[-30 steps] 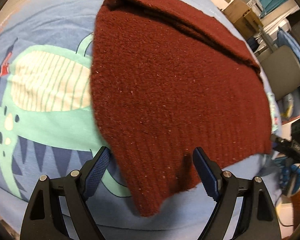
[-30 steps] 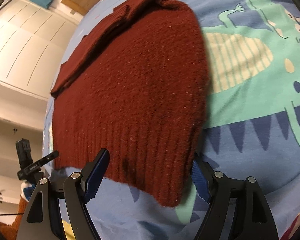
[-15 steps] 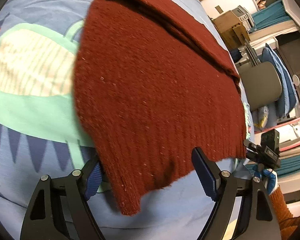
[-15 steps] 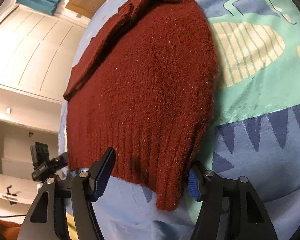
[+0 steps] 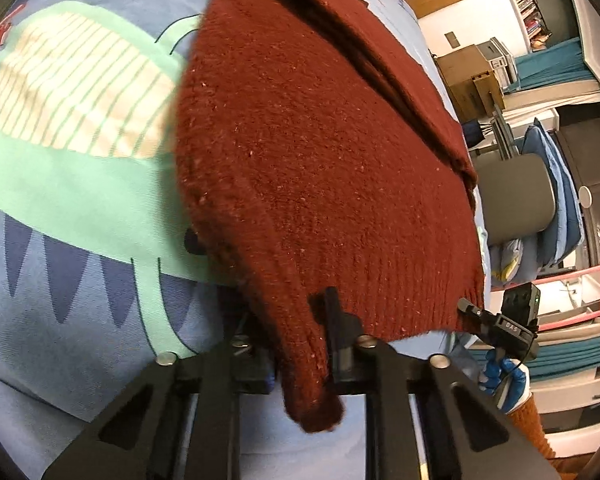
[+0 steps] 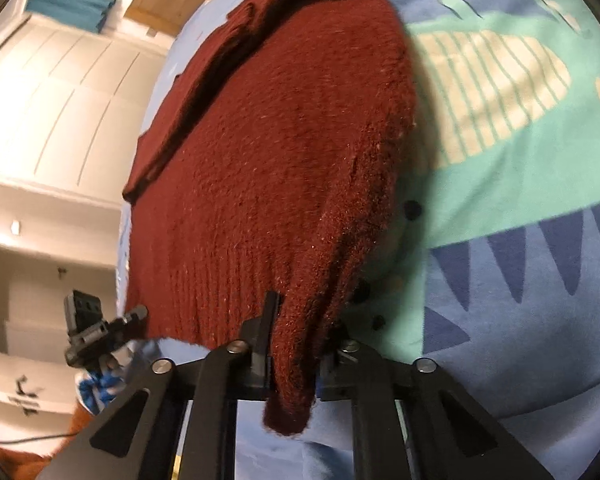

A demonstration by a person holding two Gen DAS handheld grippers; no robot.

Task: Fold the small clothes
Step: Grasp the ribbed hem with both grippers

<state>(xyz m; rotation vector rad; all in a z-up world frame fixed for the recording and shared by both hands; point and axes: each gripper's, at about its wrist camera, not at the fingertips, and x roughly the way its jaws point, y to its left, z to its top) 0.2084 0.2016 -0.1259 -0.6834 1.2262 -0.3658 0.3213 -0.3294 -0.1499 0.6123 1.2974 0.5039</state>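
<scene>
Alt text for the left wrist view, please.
The left gripper is shut on the near hem corner of a dark red sweater, which lies on a blue bedsheet printed with a green crocodile. The right gripper shows at the hem's far corner.

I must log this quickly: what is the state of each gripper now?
Left gripper: closed on the sweater hem corner.
Right gripper: closed on the sweater's other hem corner.

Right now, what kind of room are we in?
Probably a bedroom or lived-in home room. The red knit sweater lies on a dinosaur-print bedsheet, white panelled wardrobe doors stand behind, and cardboard boxes sit beside a bookshelf.
</scene>
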